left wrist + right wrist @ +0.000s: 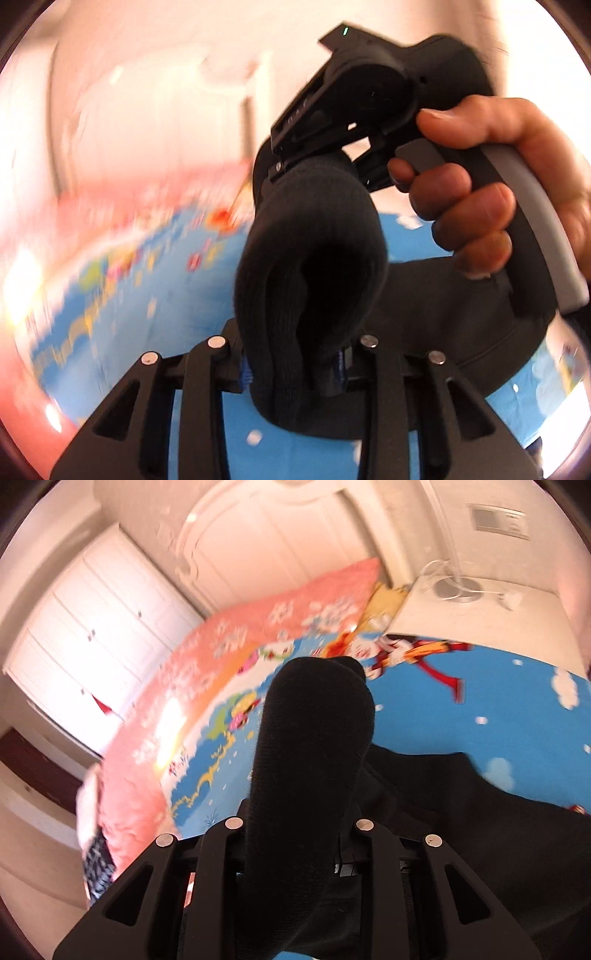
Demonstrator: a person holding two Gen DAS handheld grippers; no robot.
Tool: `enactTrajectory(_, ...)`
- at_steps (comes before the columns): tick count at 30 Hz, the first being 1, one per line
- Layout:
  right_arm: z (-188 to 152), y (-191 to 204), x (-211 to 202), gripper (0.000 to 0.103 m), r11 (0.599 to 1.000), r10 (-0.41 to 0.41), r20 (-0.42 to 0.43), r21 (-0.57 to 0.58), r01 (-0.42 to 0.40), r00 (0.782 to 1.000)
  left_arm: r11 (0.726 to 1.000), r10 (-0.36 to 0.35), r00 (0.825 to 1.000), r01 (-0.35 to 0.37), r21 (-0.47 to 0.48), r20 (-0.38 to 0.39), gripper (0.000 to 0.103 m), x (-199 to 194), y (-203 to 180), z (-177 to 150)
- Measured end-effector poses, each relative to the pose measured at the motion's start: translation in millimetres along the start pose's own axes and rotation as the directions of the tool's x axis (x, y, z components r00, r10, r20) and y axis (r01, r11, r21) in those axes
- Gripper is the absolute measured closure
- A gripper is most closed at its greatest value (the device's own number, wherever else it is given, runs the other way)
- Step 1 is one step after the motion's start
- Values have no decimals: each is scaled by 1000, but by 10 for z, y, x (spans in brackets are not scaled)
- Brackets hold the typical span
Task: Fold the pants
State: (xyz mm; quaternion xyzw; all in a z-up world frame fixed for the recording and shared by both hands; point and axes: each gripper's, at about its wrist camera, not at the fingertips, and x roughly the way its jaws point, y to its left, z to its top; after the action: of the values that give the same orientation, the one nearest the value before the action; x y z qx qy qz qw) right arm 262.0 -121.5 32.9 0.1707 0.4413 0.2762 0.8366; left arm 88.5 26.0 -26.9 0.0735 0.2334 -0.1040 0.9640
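The black pants (314, 258) bulge up between the fingers of my left gripper (295, 369), which is shut on a thick fold of them above the blue bed sheet (129, 314). The other hand-held gripper (351, 110) shows right above in the left wrist view, with a hand on its handle and its jaws at the same fold. In the right wrist view my right gripper (291, 845) is shut on the black pants (310, 757). The rest of the cloth trails right and down over the sheet (498, 720).
The bed carries a blue cartoon-print sheet and a pink blanket (258, 635) along its far side. A white wardrobe (92, 627) and a white headboard (277, 535) stand behind. A white bedside table (480, 609) stands at the far right.
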Motion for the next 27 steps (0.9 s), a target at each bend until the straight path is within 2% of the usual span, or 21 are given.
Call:
enactTrajectory(2,-70,-334,-367,78,999,-11,47,32,9,999,993,-8,998,0,118,62,71,-67,-381,97)
enactTrajectory(4,-201,-766,-705,78,996,-34,87,87,26,996,973,-38,994,14,232,99,71,-77,-806,144)
enactTrajectory(7,-473,-1419,-1045,78,981,-69,116,187,46,991,911,-94,987,33,411,128,71,5,-1540,83)
enactTrajectory(9,-665,-1818,-1139,78,968,-101,103,242,74,990,862,-135,984,59,503,117,71,106,-2008,-45)
enactTrajectory(11,-880,-2245,-1098,77,948,-147,48,290,127,988,824,-160,984,89,559,79,71,221,-2373,-186)
enactTrajectory(13,-1057,-2501,-982,66,939,-142,-2,316,136,990,787,-173,984,117,606,35,67,382,-2721,-390)
enactTrajectory(14,-1145,-2608,-925,65,934,-129,-16,335,127,991,757,-171,985,122,642,14,64,458,-2854,-513)
enactTrajectory(15,-1210,-2660,-917,57,932,-113,-7,346,108,994,727,-168,986,122,676,3,60,500,-2930,-612)
enactTrajectory(16,-1262,-2698,-938,49,935,-63,28,352,49,998,689,-162,987,108,717,7,51,526,-2981,-736)
enactTrajectory(17,-1292,-2712,-975,44,936,-29,64,353,4,998,672,-154,988,86,736,25,47,522,-2976,-812)
enactTrajectory(18,-1298,-2723,-1006,41,936,-19,81,352,-11,997,667,-149,988,73,741,37,40,518,-2962,-841)
enactTrajectory(22,-1296,-2738,-1046,40,937,-22,91,350,-11,996,641,-131,988,25,767,78,39,501,-2834,-951)
enactTrajectory(23,-1278,-2746,-1048,42,938,-19,88,348,-12,996,633,-133,988,22,774,81,41,503,-2856,-961)
enactTrajectory(25,-1252,-2712,-1020,65,946,-43,59,324,22,997,609,-135,986,8,793,94,58,506,-2889,-1024)
enactTrajectory(27,-1200,-2747,-1044,73,954,-76,32,293,63,997,600,-134,984,-12,800,115,67,403,-2973,-1080)
